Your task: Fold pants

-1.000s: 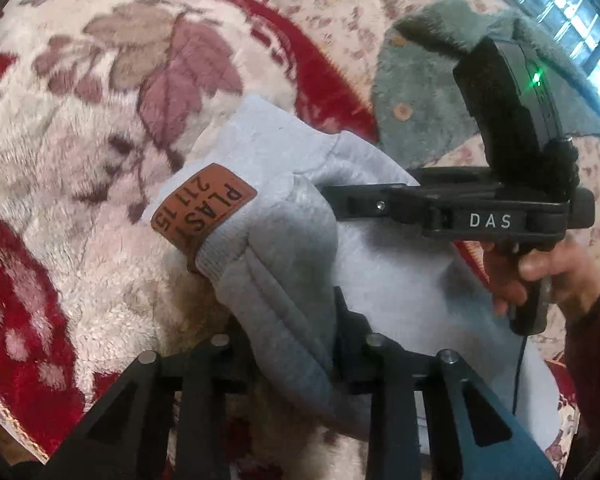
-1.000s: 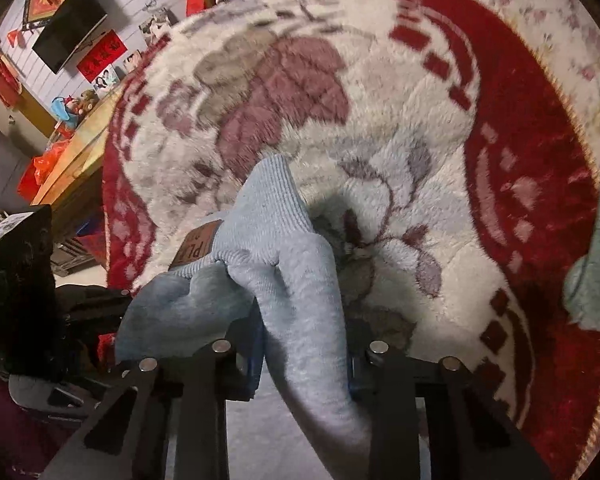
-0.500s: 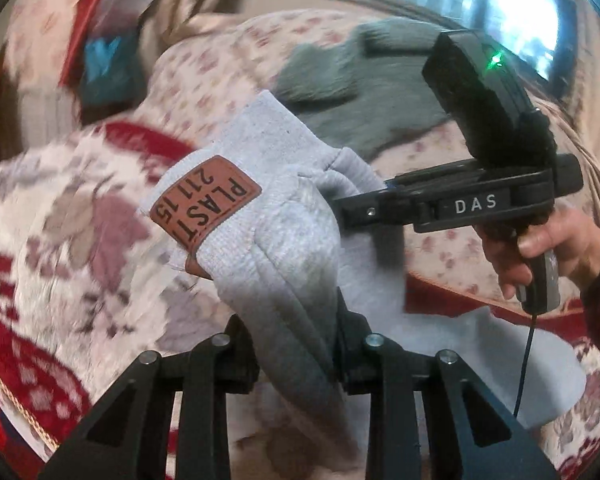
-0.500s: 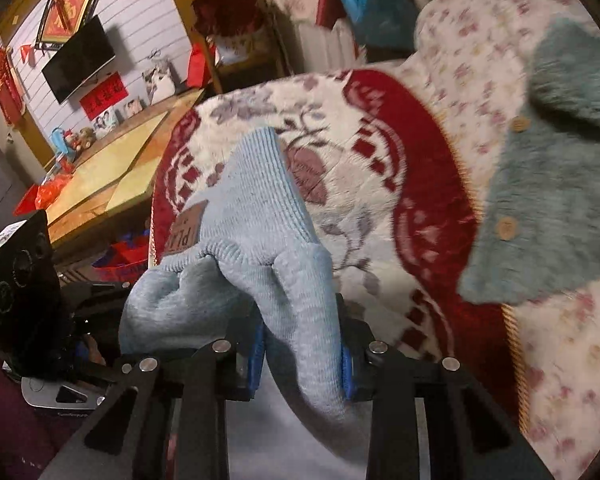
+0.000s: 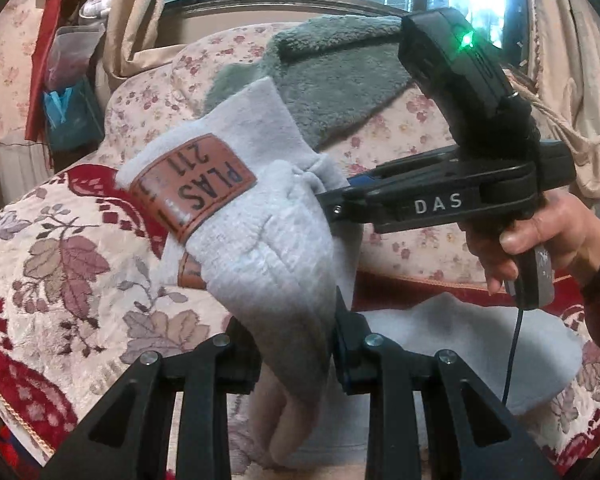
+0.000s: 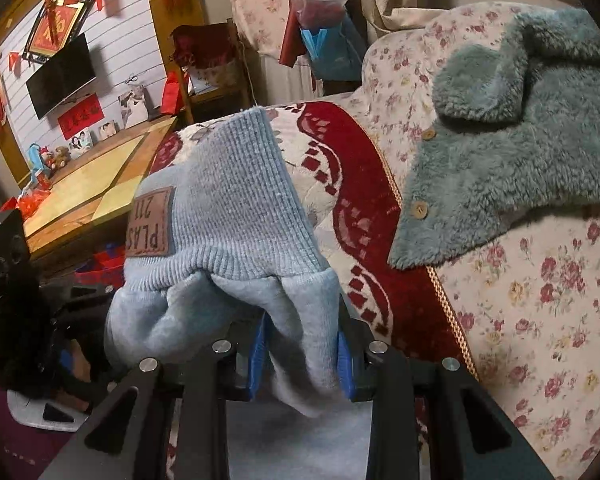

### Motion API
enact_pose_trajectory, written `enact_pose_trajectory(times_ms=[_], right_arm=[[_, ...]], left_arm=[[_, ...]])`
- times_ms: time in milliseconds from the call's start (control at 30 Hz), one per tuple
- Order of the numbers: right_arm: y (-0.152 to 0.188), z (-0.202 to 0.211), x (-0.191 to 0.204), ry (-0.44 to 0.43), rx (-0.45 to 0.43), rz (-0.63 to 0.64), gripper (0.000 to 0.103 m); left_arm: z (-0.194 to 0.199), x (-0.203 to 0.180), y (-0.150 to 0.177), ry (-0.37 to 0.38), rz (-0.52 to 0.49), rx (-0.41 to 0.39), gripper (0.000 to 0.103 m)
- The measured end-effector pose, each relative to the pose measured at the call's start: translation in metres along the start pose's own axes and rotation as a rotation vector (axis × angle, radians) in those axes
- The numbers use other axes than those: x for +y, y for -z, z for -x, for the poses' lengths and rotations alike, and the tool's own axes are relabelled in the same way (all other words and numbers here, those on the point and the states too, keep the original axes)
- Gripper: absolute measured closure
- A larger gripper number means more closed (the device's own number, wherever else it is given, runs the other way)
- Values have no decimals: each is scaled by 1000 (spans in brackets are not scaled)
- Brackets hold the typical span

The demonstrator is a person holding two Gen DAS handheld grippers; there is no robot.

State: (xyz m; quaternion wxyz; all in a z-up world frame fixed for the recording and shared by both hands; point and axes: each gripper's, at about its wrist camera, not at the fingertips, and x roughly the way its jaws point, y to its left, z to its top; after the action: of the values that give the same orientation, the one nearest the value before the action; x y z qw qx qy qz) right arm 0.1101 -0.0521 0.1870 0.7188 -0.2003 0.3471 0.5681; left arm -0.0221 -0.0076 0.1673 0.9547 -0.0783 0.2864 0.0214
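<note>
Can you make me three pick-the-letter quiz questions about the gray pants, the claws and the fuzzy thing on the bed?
1. Where is the fuzzy green garment?
A. on the flowered cover, off to the side
B. inside a claw
C. on the TV

2. What colour is the patch on the gray pants?
A. blue
B. brown
C. yellow

3. What is the left claw doing?
A. hanging wide open
B. pinching the pants
C. holding a button

Answers:
1. A, it lies on the flowered cover, with no claw on it.
2. B, the patch reads as brown leather with dark letters.
3. B, gray cloth is squeezed between its fingers; the right claw pinches the pants too.
</note>
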Motion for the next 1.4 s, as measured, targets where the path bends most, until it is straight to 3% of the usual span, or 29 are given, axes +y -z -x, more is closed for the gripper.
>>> enact_pose_trajectory(times_ms=[200, 567, 967, 1067, 1200, 1267, 1333, 1400], right_arm=[[-6, -5, 5, 24, 3, 33, 71], [34, 44, -20, 63, -18, -31, 71], [161, 75, -64, 109, 37, -195, 71], [207, 65, -77, 112, 130, -278, 71], [263, 51, -86, 191, 291, -355, 70], [274, 66, -91, 175, 263, -419, 70], [273, 84, -95, 204, 243, -437, 70], [269, 106, -101, 264, 228, -462, 69]], left_arm=[[1, 1, -1, 7, -2, 7, 76], [-1, -56, 1, 103, -54, 7, 77], [-31, -149, 63, 185, -210, 107, 77], [-47, -167, 90, 208, -259, 177, 77], [-56, -177, 116, 244, -312, 270, 74], [-47, -171, 114, 276, -325, 261, 64], [-37, -156, 105, 341, -283, 284, 30], [-21, -142, 94, 376, -245, 274, 21]])
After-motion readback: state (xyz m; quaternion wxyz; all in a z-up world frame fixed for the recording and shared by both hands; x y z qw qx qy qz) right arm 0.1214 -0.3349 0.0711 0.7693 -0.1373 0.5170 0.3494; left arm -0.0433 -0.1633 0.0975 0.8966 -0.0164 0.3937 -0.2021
